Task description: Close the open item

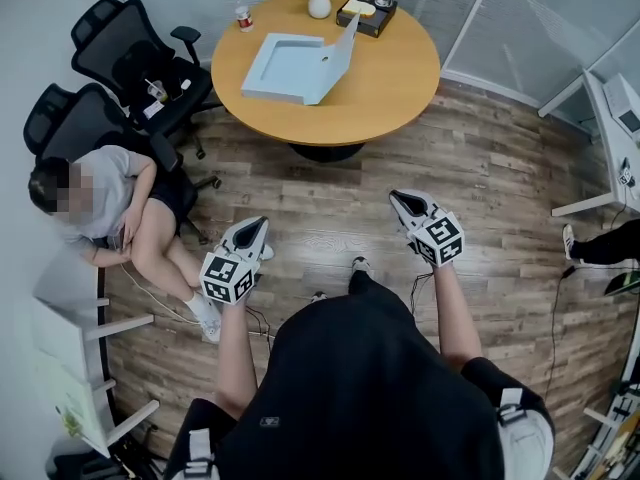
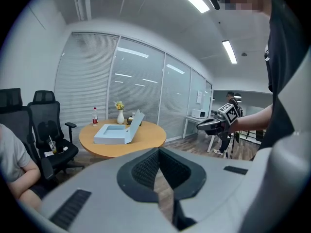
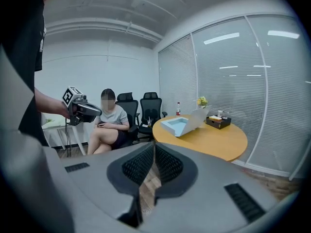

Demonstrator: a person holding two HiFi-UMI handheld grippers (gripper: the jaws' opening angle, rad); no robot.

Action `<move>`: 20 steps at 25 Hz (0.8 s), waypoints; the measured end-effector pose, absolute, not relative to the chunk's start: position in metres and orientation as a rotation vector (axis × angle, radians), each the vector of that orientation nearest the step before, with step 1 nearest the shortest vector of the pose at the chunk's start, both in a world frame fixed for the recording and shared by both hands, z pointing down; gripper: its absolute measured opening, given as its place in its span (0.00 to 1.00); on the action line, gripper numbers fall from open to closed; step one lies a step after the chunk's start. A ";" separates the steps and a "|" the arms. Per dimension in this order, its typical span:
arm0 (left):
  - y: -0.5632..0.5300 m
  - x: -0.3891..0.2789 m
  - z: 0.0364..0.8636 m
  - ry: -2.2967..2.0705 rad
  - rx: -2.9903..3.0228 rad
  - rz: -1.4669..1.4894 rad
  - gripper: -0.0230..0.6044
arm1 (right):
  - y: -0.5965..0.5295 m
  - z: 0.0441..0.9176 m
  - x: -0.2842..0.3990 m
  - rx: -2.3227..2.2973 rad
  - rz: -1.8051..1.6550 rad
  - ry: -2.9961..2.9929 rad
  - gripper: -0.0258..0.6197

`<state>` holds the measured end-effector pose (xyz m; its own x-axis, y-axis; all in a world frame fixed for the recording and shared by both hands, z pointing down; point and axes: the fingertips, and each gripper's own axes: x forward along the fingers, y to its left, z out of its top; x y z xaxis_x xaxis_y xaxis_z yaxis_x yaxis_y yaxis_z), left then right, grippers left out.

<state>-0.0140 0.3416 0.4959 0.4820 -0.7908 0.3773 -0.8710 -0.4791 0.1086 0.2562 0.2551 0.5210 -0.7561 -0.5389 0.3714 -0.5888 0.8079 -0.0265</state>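
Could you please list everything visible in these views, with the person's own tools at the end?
round table: one, wooden, top centre of the head view
open box: one, light blue, on the table, lid raised
vase: one, white with yellow flowers, at the table's far edge
bottle: one, clear with a red label, at the table's far left edge
tray: one, dark, on the table right of the vase
office chairs: two, black, left of the table
seated person: one, grey shirt, on the nearer chair
desk: one, white, right edge
left tool: one, white and black, shut, empty, above the floor
right tool: one, white and black, shut, empty, above the floor
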 end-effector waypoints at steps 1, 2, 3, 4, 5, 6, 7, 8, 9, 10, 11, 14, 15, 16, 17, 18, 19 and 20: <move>0.335 -0.008 0.494 -1.418 2.445 0.400 0.04 | 0.246 0.520 0.263 0.851 0.204 -2.649 0.05; 0.329 -0.003 0.492 -1.426 2.444 0.403 0.04 | 0.238 0.519 0.269 0.848 0.205 -2.652 0.05; 0.323 0.000 0.491 -1.435 2.441 0.406 0.04 | 0.229 0.517 0.273 0.845 0.204 -2.655 0.05; 0.317 0.002 0.490 -1.446 2.435 0.407 0.04 | 0.221 0.517 0.276 0.839 0.203 -2.659 0.05; 0.312 0.003 0.489 -1.458 2.426 0.406 0.04 | 0.214 0.516 0.278 0.831 0.201 -2.663 0.05; 0.307 0.005 0.489 -1.470 2.416 0.404 0.04 | 0.208 0.516 0.280 0.821 0.200 -2.667 0.05; 0.303 0.007 0.489 -1.482 2.406 0.403 0.04 | 0.202 0.517 0.282 0.809 0.198 -2.670 0.05; 0.299 0.009 0.490 -1.492 2.398 0.403 0.04 | 0.196 0.517 0.283 0.797 0.197 -2.673 0.05; 0.296 0.012 0.490 -1.501 2.389 0.403 0.04 | 0.190 0.517 0.285 0.784 0.196 -2.678 0.05; 0.292 0.015 0.490 -1.511 2.381 0.403 0.04 | 0.184 0.518 0.287 0.771 0.194 -2.681 0.05; 0.288 0.017 0.490 -1.520 2.374 0.402 0.04 | 0.179 0.518 0.289 0.758 0.191 -2.684 0.05; 0.280 0.025 0.490 -1.546 2.356 0.406 0.04 | 0.165 0.520 0.292 0.723 0.188 -2.693 0.05; 0.279 0.028 0.489 -1.554 2.351 0.408 0.04 | 0.162 0.521 0.293 0.712 0.192 -2.696 0.05; 0.277 0.030 0.489 -1.561 2.346 0.410 0.04 | 0.159 0.523 0.294 0.700 0.195 -2.699 0.05; 0.275 0.033 0.489 -1.569 2.342 0.409 0.04 | 0.156 0.525 0.294 0.688 0.196 -2.701 0.05; 0.273 0.035 0.489 -1.575 2.338 0.408 0.04 | 0.153 0.526 0.295 0.675 0.195 -2.702 0.05; 0.271 0.037 0.489 -1.580 2.335 0.407 0.04 | 0.150 0.528 0.295 0.665 0.194 -2.703 0.05; 0.269 0.039 0.489 -1.584 2.332 0.407 0.04 | 0.147 0.529 0.295 0.657 0.195 -2.705 0.05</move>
